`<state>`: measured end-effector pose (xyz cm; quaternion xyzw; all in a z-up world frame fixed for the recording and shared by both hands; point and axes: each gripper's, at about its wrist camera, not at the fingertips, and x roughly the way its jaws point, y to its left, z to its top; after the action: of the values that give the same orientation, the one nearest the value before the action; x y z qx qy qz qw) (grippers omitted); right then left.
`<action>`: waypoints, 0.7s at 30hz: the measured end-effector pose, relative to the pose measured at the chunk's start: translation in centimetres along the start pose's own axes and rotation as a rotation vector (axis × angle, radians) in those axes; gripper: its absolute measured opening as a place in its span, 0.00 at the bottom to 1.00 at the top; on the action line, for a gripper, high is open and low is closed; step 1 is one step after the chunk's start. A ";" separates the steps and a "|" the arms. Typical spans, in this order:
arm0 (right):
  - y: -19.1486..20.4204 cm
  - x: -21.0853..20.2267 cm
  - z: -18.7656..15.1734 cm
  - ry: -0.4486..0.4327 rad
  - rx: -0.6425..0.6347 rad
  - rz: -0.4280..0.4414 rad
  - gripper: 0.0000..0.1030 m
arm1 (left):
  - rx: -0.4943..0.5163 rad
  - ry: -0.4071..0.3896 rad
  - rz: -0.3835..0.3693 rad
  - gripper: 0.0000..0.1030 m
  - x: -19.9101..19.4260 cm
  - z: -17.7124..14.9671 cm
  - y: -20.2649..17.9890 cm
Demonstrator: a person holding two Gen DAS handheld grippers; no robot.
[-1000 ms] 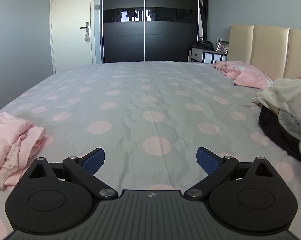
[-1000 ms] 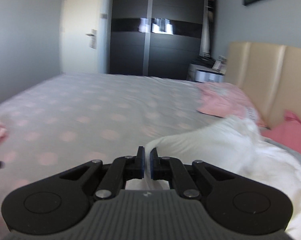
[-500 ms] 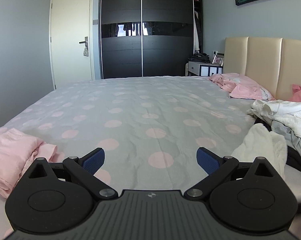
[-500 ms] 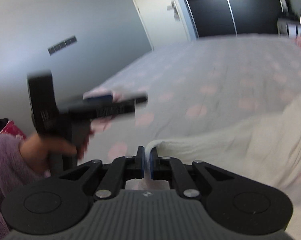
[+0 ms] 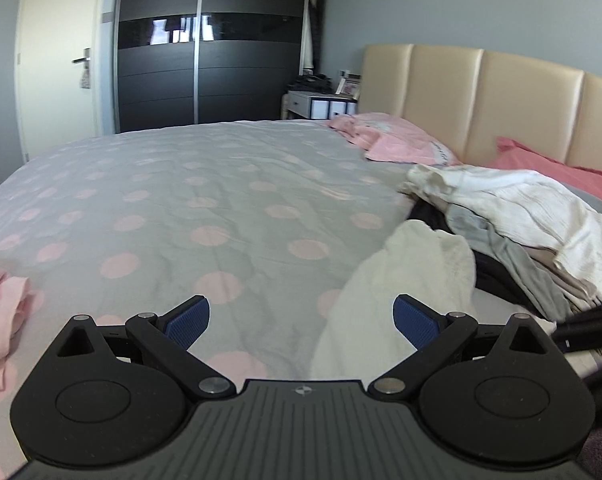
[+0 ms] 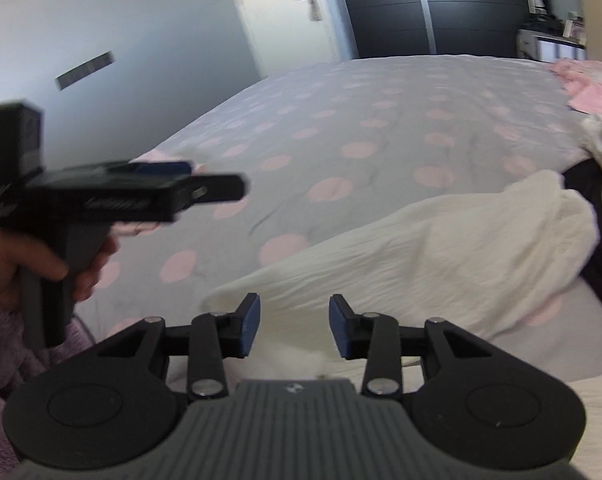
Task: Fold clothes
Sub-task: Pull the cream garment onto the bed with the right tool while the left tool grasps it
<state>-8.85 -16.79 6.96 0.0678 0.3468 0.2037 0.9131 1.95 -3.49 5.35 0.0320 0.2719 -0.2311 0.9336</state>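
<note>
Right tool point(image 6: 294, 330) tilted down over crinkled cream garment point(image 6: 441, 248) on polka-dot bed point(image 6: 381, 120), jaws opening, pads clear of cloth. Left tool point(image 5: 301, 320) spread wide, empty, hand-held.

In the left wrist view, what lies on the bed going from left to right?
Crumpled pink garment at the left edge → bare stretch of dotted grey bedsheet → cream garment laid out toward the camera → heap of white, grey and dark clothes at the right.

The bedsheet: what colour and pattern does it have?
The bedsheet is grey with pink dots, clearest in the left wrist view.
</note>
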 end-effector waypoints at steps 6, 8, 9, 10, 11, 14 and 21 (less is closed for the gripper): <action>-5.3 1.2 -0.3 -0.001 0.067 -0.258 0.39 | 0.065 0.026 -0.139 0.94 2.2 0.4 -4.2; -7.0 1.7 -0.5 0.009 0.094 -0.306 0.38 | 0.116 0.048 -0.176 0.92 3.2 0.0 -6.1; -7.9 1.9 -0.5 0.014 0.110 -0.325 0.36 | 0.142 0.057 -0.193 0.92 3.7 -0.2 -7.1; -8.8 2.3 -0.6 0.024 0.128 -0.340 0.36 | 0.159 0.070 -0.206 0.91 4.4 -0.5 -7.9; -9.7 2.8 -0.7 0.036 0.145 -0.354 0.34 | 0.172 0.087 -0.217 0.88 5.1 -0.7 -8.6; -12.2 4.3 -0.8 0.059 0.200 -0.388 0.32 | 0.203 0.134 -0.254 0.79 7.5 -1.4 -10.8; -16.6 6.6 -0.3 0.027 0.325 -0.415 0.33 | 0.260 0.240 -0.247 0.75 14.3 -3.0 -14.5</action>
<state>0.79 -29.09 -1.62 0.1384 0.3936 -0.0453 0.9077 4.67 -21.77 -3.73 0.1459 0.3511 -0.3713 0.8471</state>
